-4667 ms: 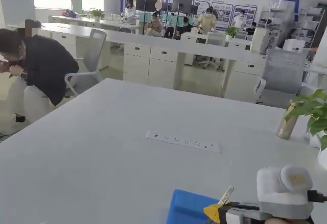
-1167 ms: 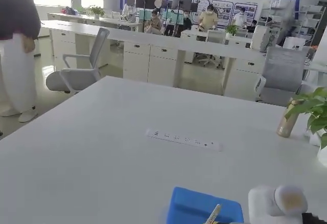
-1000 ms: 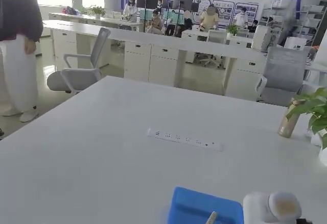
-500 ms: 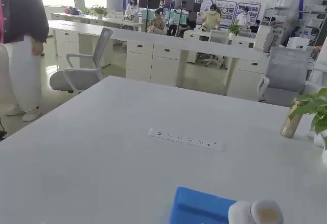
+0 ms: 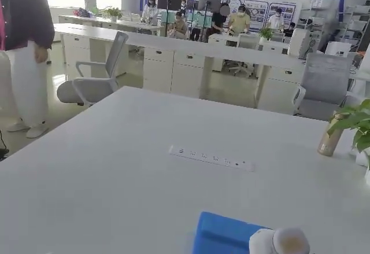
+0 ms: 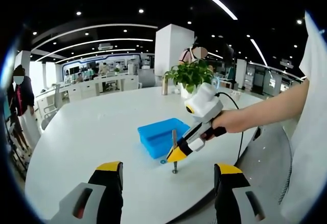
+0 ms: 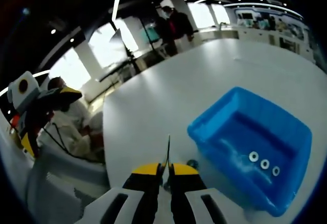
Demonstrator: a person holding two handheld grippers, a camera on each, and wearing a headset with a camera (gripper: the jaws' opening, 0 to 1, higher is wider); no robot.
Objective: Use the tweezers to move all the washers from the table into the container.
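The blue container (image 7: 286, 132) lies on the white table (image 7: 153, 96), with three washers (image 7: 264, 164) inside it. The container's far edge (image 5: 222, 236) shows at the bottom of the head view. My right gripper (image 7: 164, 169) is shut on the thin tweezers (image 7: 168, 150), just left of the container. In the left gripper view the right gripper (image 6: 176, 154) points the tweezers (image 6: 174, 165) straight down at the table beside the container (image 6: 161, 134). A small ring, probably a washer (image 6: 163, 160), lies on the table next to the tips. My left gripper (image 6: 168, 170) hangs open and empty in front of them.
A power strip (image 5: 211, 157) is set into the middle of the table. A bottle (image 5: 329, 141) and a potted plant (image 5: 355, 124) stand at the right edge. A person (image 5: 26, 51) stands by the chair (image 5: 95, 77) at the far left.
The right gripper has sunk lower and further left in the head view, and the tweezers have dropped below its bottom edge. The person at the left has straightened up.
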